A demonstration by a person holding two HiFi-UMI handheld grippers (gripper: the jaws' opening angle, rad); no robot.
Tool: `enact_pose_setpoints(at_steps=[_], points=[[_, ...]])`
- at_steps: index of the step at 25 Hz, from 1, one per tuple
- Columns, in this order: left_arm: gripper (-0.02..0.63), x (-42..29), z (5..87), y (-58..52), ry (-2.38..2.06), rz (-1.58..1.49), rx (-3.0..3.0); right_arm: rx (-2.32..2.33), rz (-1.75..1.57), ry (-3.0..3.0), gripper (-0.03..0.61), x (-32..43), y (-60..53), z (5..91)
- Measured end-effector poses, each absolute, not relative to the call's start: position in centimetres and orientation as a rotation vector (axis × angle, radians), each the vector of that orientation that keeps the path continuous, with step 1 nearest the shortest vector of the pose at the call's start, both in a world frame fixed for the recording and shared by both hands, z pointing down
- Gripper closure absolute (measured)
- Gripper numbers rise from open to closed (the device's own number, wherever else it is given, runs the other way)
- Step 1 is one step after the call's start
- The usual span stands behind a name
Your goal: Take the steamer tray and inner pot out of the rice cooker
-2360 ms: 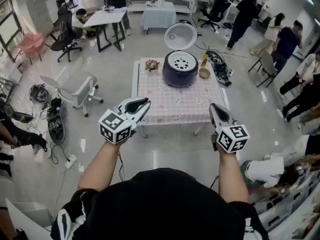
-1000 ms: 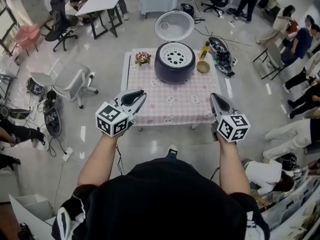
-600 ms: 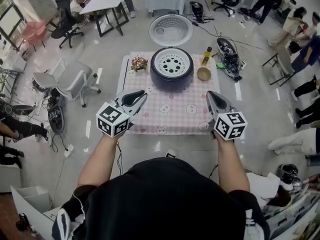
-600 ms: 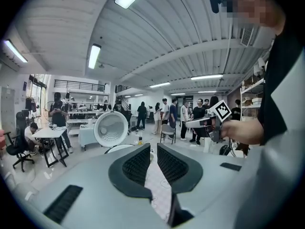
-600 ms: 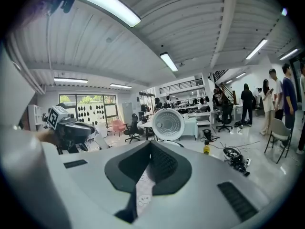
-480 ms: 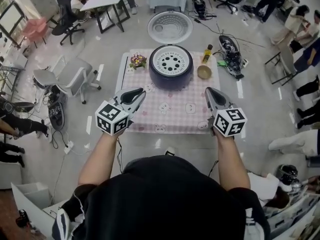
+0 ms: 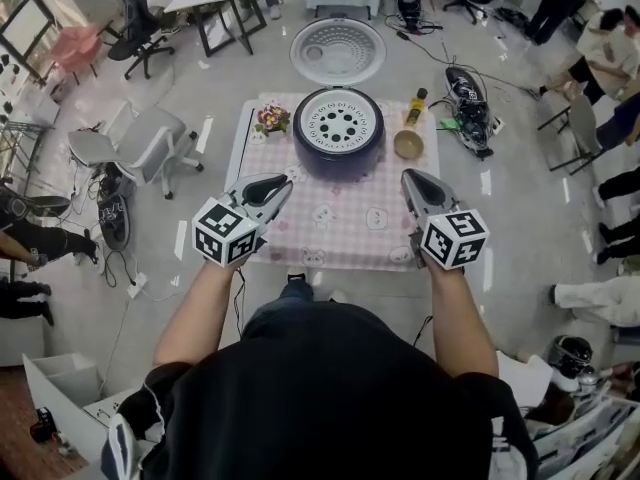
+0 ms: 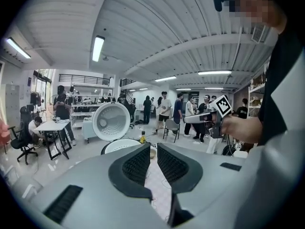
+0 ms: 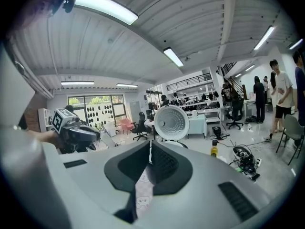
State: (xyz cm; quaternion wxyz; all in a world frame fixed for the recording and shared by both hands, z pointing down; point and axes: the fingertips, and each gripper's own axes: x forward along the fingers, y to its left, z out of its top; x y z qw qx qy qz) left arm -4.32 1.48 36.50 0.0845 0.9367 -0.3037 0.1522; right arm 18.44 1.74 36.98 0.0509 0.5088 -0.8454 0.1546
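The perforated steamer tray [image 7: 338, 125] is seated in the open rice cooker [image 7: 338, 158] at the far side of the desk [image 7: 345, 238], and the inner pot is hidden beneath it. The left gripper [image 7: 283, 183] is held with fingers slightly apart and empty. The right gripper [image 7: 408, 178] is clenched on nothing. Both are well short of the cooker. The fingers should be spread before the rim is reached, and the tray lifted level.
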Motion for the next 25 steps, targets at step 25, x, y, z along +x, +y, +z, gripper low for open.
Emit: enact_pose_setpoints(at_steps=[25], points=[[0.549,-9.9,38.0,-11.8,-0.719,0.391,2.827,1.605,0.479,-2.463,0.514,11.3,-8.6,38.2]])
